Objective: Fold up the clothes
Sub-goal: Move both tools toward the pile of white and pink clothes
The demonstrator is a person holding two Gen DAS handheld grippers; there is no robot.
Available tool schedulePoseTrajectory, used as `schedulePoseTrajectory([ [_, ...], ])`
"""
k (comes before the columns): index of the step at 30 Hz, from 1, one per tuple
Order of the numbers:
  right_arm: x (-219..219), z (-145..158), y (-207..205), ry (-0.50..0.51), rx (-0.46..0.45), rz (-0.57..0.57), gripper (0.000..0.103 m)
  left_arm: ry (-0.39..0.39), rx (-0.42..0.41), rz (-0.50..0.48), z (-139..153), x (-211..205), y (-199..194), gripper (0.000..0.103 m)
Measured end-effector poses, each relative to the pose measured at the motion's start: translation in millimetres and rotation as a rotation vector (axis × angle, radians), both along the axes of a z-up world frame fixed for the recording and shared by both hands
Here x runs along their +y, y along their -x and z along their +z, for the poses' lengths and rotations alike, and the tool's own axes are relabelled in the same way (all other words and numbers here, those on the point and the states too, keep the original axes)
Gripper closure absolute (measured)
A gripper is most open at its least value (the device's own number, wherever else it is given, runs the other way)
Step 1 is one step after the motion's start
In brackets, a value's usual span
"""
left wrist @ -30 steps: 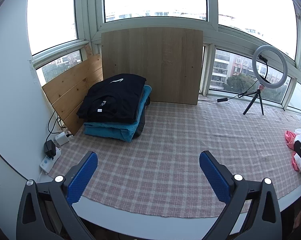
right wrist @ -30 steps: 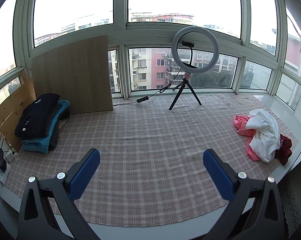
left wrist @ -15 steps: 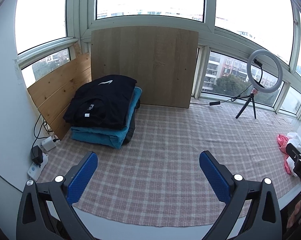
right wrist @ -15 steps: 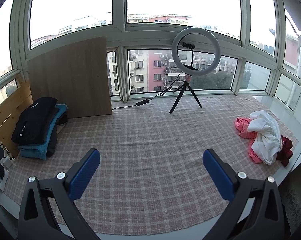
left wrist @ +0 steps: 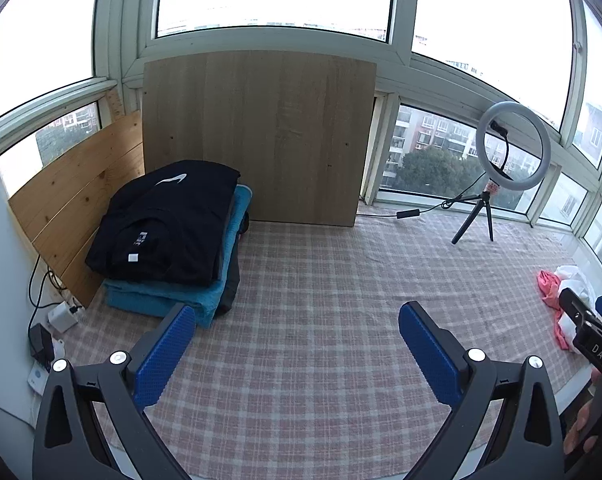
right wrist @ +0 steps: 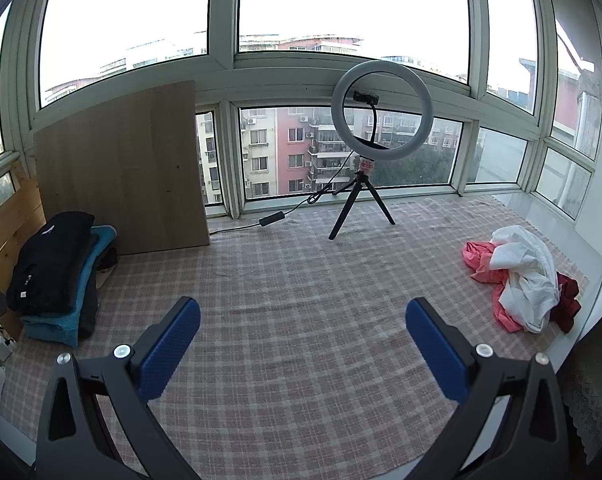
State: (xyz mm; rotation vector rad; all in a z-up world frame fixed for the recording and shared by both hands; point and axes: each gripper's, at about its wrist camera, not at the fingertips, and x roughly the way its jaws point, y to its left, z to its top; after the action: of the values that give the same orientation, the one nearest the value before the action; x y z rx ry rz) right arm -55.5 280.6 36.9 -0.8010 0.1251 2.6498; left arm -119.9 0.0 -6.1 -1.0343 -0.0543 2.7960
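Over the checked pink-and-white cloth (right wrist: 301, 280) that covers the platform, I hold both grippers above the surface with nothing between their blue pads. My left gripper (left wrist: 293, 328) has its fingers spread wide, one pad (left wrist: 161, 356) low on the left, the other across from it, bare cloth showing between them. My right gripper (right wrist: 303, 320) is spread just as wide and also grips nothing.

Folded clothes sit in a stack at the far left corner: a black garment (left wrist: 169, 224) with a small white mark lies on top of a teal one (left wrist: 165, 300), and a darker layer shows at the stack's right edge. The stack rests against a slatted wooden panel (left wrist: 69, 208) on its left and stands just in front of a large plain board (left wrist: 261, 136) leaning on the window frame.

The unfolded clothes lie well apart from it, near the right edge of the cloth — a crumpled heap with a white garment (right wrist: 525, 276) on top, a pink one (right wrist: 485, 268) under and beside it, and a dark red piece (right wrist: 567, 300) poking out at the right. Neither gripper touches this heap.

A ring light (right wrist: 381, 110) on a small black tripod stands at the back by the windows, its cable trailing left along the cloth. From the left wrist view, part of my right gripper's black body shows at the right edge, in front of the heap — fingertips of my hand (left wrist: 581, 428) are visible beneath it.
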Motion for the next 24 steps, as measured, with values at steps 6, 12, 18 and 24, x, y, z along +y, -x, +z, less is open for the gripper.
schedulePoseTrajectory([
  [6,5.0,-0.7,10.1,-0.007,0.01,-0.029,0.0,-0.005,-0.024,-0.036,-9.2,7.5,22.3,0.001],
  [12,27.4,-2.0,10.5,0.006,0.017,-0.119,0.0,-0.041,-0.007,-0.097,-8.9,23.2,45.9,0.001],
  [18,54.8,-1.8,6.0,0.008,-0.003,-0.208,0.0,-0.055,-0.034,-0.215,-12.3,53.8,64.0,0.001],
  [24,73.4,-5.7,0.6,0.003,-0.021,-0.242,0.0,-0.043,-0.024,-0.252,-10.7,80.3,64.6,0.001],
])
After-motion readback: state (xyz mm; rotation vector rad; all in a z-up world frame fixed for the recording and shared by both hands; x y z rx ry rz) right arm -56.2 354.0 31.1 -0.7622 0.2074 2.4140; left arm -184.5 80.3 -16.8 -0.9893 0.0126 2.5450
